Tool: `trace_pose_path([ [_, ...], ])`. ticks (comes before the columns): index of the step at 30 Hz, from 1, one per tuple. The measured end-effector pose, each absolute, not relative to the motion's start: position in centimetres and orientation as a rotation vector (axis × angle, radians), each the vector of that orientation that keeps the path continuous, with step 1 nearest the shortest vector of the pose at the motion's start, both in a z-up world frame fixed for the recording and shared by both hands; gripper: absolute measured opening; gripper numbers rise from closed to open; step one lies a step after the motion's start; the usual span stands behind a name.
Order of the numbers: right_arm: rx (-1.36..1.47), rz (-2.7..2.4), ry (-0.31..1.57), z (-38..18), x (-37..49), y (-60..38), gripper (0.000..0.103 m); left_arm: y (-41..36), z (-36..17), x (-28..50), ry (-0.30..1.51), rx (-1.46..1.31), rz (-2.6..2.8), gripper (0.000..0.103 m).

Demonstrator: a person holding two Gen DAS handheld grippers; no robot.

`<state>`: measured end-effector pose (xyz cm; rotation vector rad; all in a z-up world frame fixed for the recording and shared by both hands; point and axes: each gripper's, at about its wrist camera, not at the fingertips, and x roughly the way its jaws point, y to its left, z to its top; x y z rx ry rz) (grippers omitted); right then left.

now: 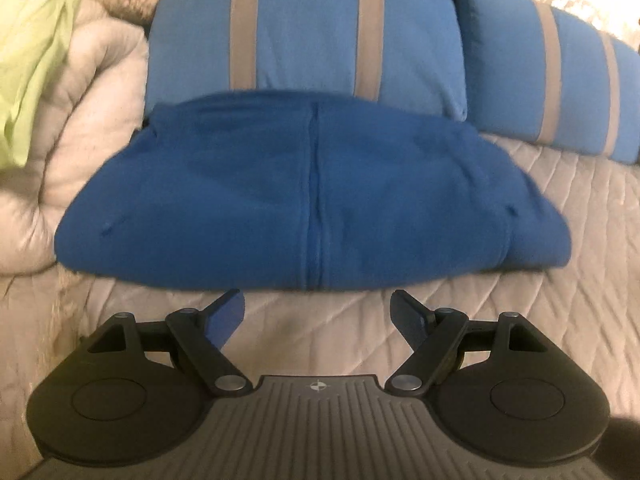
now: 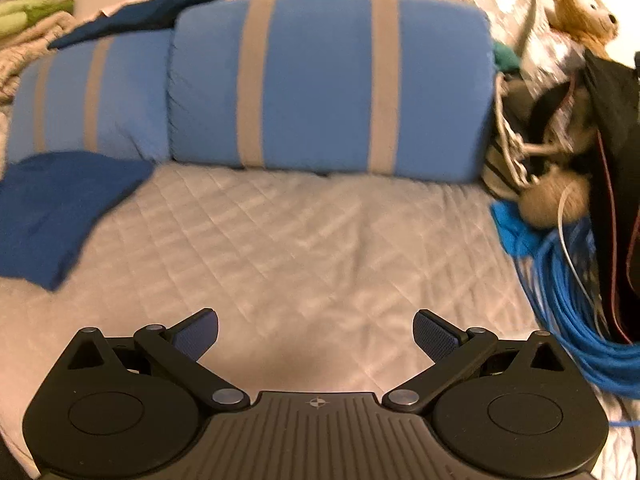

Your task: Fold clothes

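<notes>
A folded dark blue garment (image 1: 304,188) lies flat on the quilted beige bedspread (image 1: 540,220), a seam running down its middle. My left gripper (image 1: 318,312) hovers open just short of its near edge, with nothing between the fingers. In the right wrist view the same blue garment (image 2: 60,208) shows at the far left. There my right gripper (image 2: 316,332) stands open over the bare bedspread (image 2: 300,240), well to the right of the garment and holding nothing.
Two light blue pillows with beige stripes (image 1: 304,36) (image 2: 328,84) lie behind the garment. A rumpled beige blanket (image 1: 80,100) and a green cloth (image 1: 32,48) sit at the left. Coiled blue cable (image 2: 580,292), a dark bag (image 2: 616,128) and a plush bear (image 2: 580,8) crowd the right.
</notes>
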<state>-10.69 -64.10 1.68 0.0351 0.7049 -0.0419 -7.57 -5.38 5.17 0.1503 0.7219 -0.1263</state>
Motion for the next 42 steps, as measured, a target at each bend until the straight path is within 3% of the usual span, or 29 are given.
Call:
trace_pose_path([
  [15, -0.005, -0.181, 0.730, -5.6, -9.6, -65.5, 0.103, -3.4, 1.1, -7.8, 0.702, 0.215, -0.011, 0.080],
  [19, 0.036, -0.220, 0.724, -7.2, -9.3, -66.1, 0.103, -1.9, -0.3, -7.3, 0.746, 0.115, 0.038, 0.103],
  [42, 0.105, -0.222, 0.711, -8.3, -3.1, -64.9, 0.103, -4.9, -1.1, -1.0, 0.731, 0.093, -0.006, 0.103],
])
